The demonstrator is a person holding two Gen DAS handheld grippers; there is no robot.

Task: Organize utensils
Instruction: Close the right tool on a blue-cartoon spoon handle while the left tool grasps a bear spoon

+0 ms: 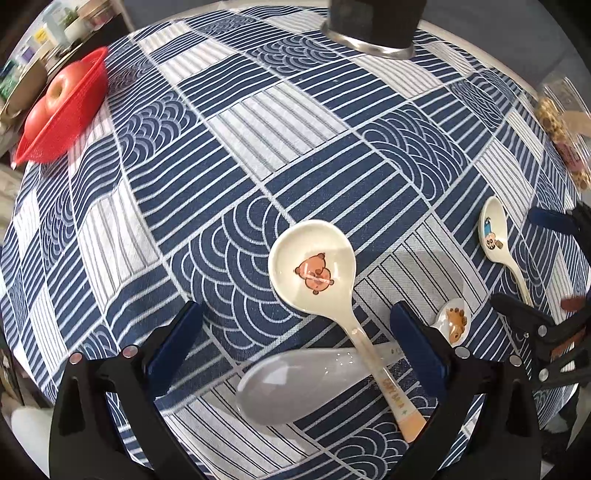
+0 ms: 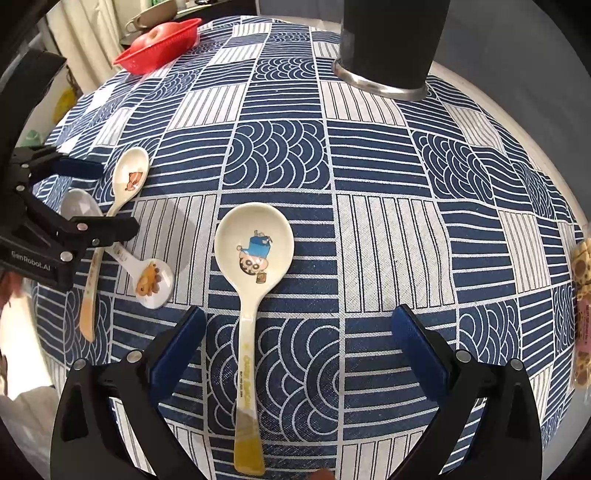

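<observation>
Several ceramic spoons lie on the blue-and-white patterned tablecloth. In the left wrist view a cream bear spoon (image 1: 314, 273) lies crossed over a grey spoon (image 1: 295, 384), with a small dinosaur spoon (image 1: 454, 321) to its right. My left gripper (image 1: 295, 332) is open just above them, empty. In the right wrist view a cream cartoon-boy spoon (image 2: 255, 254) with a yellow handle end lies between my open right gripper's fingers (image 2: 295, 332). That spoon also shows in the left wrist view (image 1: 495, 236). The left gripper (image 2: 103, 195) shows at the left of the right wrist view.
A dark cylindrical holder with a metal base (image 2: 388, 44) stands at the far side of the table and shows in the left wrist view (image 1: 373, 26). A red basket holding an apple (image 1: 62, 110) sits far left. A patterned packet (image 2: 583, 302) lies at the right edge.
</observation>
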